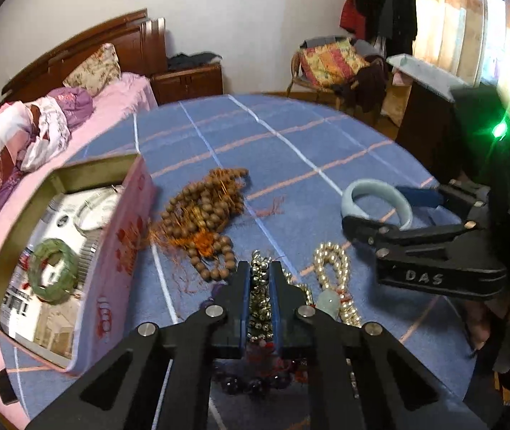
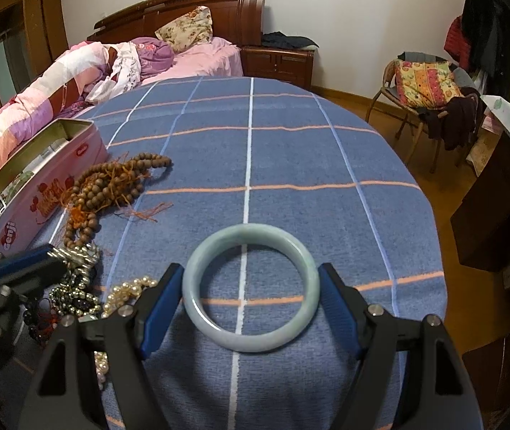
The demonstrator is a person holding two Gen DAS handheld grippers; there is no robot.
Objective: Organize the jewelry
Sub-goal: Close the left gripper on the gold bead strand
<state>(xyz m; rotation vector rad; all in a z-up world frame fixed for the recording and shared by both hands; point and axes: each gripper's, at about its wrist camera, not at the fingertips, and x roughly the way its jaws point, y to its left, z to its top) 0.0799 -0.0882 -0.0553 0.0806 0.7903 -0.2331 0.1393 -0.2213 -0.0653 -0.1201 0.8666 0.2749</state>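
My left gripper (image 1: pixel 259 279) is shut on a silver bead chain (image 1: pixel 260 297), just above the blue checked cloth (image 1: pixel 290 136). My right gripper (image 2: pixel 251 279) holds a pale jade bangle (image 2: pixel 251 288) between its blue pads, both touching the ring's sides; it also shows in the left wrist view (image 1: pixel 376 202). A brown wooden bead necklace (image 1: pixel 201 215) lies beside the pink tin box (image 1: pixel 119 251), which holds a green bangle (image 1: pixel 52 270). A pearl string (image 1: pixel 333 279) lies to the right of my left gripper.
The cloth covers a round table with a bed (image 2: pixel 111 71) behind on the left. A chair with clothes (image 2: pixel 427 96) and a dark cabinet (image 2: pixel 498 215) stand to the right. Dark beads (image 1: pixel 255 383) lie under my left gripper.
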